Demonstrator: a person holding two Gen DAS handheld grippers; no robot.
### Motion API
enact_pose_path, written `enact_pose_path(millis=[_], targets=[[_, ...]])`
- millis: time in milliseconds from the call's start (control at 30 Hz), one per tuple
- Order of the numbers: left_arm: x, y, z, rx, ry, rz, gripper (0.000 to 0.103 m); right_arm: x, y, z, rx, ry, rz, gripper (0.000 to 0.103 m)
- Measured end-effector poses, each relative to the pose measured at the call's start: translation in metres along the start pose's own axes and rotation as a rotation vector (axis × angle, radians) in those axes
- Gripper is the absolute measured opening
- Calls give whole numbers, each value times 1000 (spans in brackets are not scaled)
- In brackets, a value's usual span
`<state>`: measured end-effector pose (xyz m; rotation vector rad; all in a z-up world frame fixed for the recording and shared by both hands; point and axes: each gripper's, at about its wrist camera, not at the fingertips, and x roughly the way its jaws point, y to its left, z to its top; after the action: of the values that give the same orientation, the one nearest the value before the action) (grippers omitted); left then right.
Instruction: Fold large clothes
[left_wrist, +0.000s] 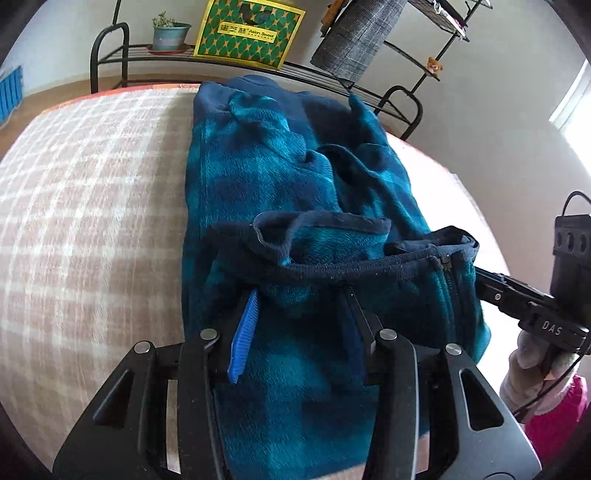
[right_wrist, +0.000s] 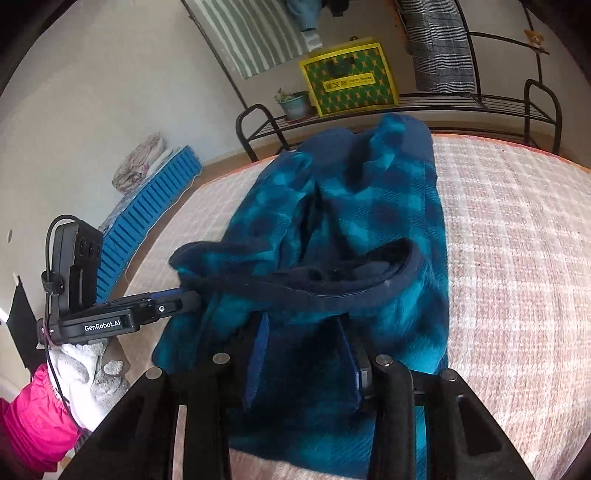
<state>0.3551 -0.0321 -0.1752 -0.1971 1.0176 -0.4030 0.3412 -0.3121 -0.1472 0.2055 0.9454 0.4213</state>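
A blue and teal plaid fleece jacket (left_wrist: 280, 177) lies lengthwise on a checked bed cover (left_wrist: 92, 206), folded narrow. My left gripper (left_wrist: 299, 291) has its blue-padded fingers spread, with the jacket's near hem draped over them. The right gripper (left_wrist: 517, 299) comes in from the right at the zip corner. In the right wrist view the jacket (right_wrist: 369, 206) stretches away; my right gripper (right_wrist: 303, 321) has its spread fingers under the dark hem band. The left gripper (right_wrist: 162, 306) enters the hem from the left.
A black metal rack (left_wrist: 110, 51) behind the bed holds a potted plant (left_wrist: 170, 33) and a green-yellow bag (left_wrist: 247, 33). Grey checked cloth (left_wrist: 354, 37) hangs above. A blue ribbed mat (right_wrist: 147, 206) lies on the floor at left.
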Motion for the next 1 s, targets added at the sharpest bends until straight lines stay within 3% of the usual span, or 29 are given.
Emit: enact_pose_path(millis=[67, 133, 200, 300, 400, 467, 600, 667, 767, 800, 833, 867, 900, 1000], targets=[[21, 6, 4, -6, 26, 35, 44, 15, -12, 3, 21, 24, -86, 29], [26, 13, 3, -21, 1, 17, 44, 30, -27, -2, 85, 61, -104, 16], [26, 14, 0, -1, -8, 10, 44, 33, -36, -8, 131, 44, -71, 14], [14, 11, -1, 13, -7, 40, 44, 28, -30, -5, 98, 68, -81, 16], [-13, 8, -10, -3, -46, 32, 44, -1, -30, -9, 105, 24, -44, 21], [-31, 7, -23, 2, -75, 27, 44, -26, -32, -21, 110, -33, -67, 31], [-43, 23, -48, -75, -49, 35, 45, -58, -45, -52, 142, -84, -137, 64], [-41, 35, -58, -143, -23, 22, 49, -58, -56, -64, 176, -52, -101, 65], [-35, 45, -67, -238, -5, -47, 51, -49, -63, -74, 215, -9, -36, 52], [-31, 46, -66, -258, 1, -91, 49, -46, -62, -75, 219, -2, -18, 41], [-29, 45, -67, -264, 5, -109, 29, -44, -61, -75, 223, -1, -6, 34], [-27, 43, -67, -261, 13, -113, 22, -44, -59, -74, 221, -4, -7, 31], [-30, 41, -67, -263, 13, -113, 16, -45, -55, -73, 215, 0, -3, 18], [-49, 45, -75, -300, -4, -114, 12, -58, -45, -75, 170, 21, -38, 9]])
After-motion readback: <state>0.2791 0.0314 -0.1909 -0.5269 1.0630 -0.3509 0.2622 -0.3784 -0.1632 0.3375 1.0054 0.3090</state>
